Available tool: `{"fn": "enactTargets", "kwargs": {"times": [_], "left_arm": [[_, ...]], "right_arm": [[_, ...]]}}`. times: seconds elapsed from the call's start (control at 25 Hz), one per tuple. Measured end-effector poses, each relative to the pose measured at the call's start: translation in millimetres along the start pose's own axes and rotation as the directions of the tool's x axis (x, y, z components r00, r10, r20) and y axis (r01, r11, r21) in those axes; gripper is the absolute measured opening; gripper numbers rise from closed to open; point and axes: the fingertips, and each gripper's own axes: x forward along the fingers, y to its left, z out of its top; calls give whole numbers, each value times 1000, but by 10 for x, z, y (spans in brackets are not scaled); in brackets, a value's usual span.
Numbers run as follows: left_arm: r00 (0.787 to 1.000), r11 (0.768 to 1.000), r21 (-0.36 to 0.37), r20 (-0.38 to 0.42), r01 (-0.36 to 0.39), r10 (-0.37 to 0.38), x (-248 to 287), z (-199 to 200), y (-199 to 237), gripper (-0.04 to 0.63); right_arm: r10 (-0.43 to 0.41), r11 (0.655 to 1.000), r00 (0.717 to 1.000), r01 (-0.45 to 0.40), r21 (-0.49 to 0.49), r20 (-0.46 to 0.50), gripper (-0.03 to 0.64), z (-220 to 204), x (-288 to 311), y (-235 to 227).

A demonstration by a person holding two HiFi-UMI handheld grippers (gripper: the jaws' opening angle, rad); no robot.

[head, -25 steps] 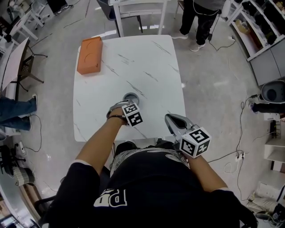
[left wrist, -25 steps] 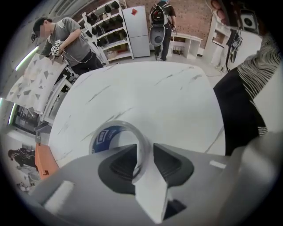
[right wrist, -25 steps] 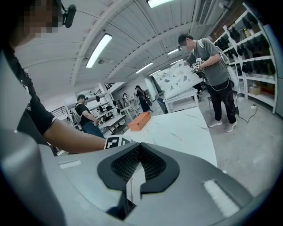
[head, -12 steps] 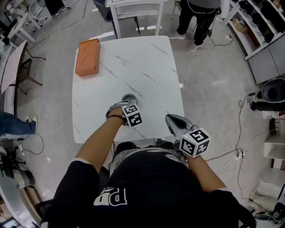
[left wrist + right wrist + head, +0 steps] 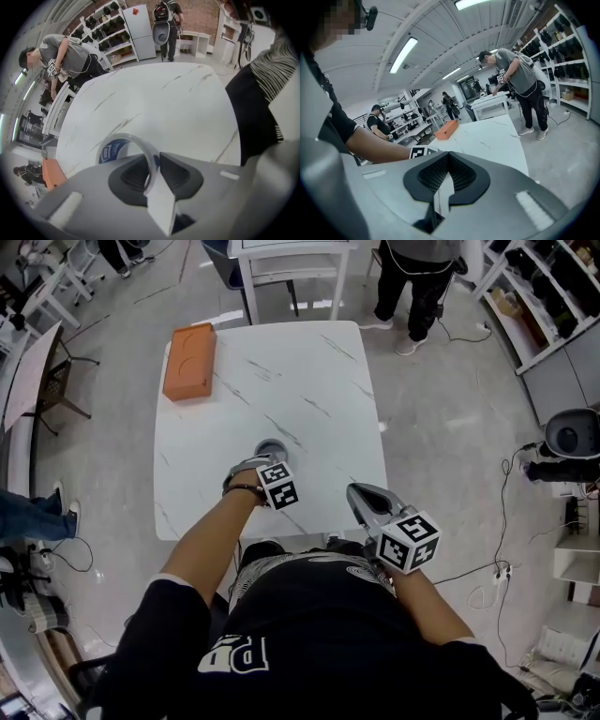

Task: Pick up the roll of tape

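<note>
- Nearest the body: right gripper [image 5: 361,495] is held level over the table's near edge, off to the right. In its own view the 2 jaws are seen pressed together with nothing between them. It is well apart from the task's thing.
- Left gripper [image 5: 262,458] is pointed steeply down near the middle of the white marble-pattern table [image 5: 281,371]. Its jaws have just been closing and are now narrow.
- In the left gripper view, 1 wall of the roll of tape [image 5: 112,151] is seen standing between the pads, 1 jaw inside the ring and 1 outside. The pads appear to be bearing on that wall.
- The roll is lying flat on the table, just beyond the marker cube in the head view. It is a clear roll with a blue-printed core.
- Farther: an orange box [image 5: 188,360] is lying at the table's far left corner, well apart from the roll.
- Beyond the table: a white frame and a standing person [image 5: 412,287] are seen on the floor.

Risks, as judged:
- The hold is taken on 1 thin, slick wall only. If the lift is begun before the pads are fully seated, the roll could be left behind or slip out.
- With the bite off-centre, the roll could swing down about the pads once raised.
- A shallow bite on the top edge could be lost by any tilt.
</note>
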Motion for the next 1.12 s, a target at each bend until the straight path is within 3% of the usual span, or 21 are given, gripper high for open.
{"fn": "enactTargets", "kwargs": {"times": [0.28,0.44,0.6,0.8,1.12], "left_arm": [[1000,998,-61,12,-22,22,-185,-133,68,133],[997,983,-183,76,-14,28,-412,-144,75,134],[987,945,-328,149,0,52,-676,-180,78,135],[978,891,-454,187,2,93,-919,-344,17,135],[943,780,-624,286,49,170,-1422,-537,-93,135]], "right_arm": [[10,1000,1000,-10,-11,3,-2,60,35,-8],[34,999,999,-34,-28,-21,-2,55,117,33],[74,996,996,-77,-53,-55,-2,40,254,129],[129,986,988,-136,-95,-83,-2,69,385,327],[181,971,977,-196,-135,-116,-2,96,564,516]]}}
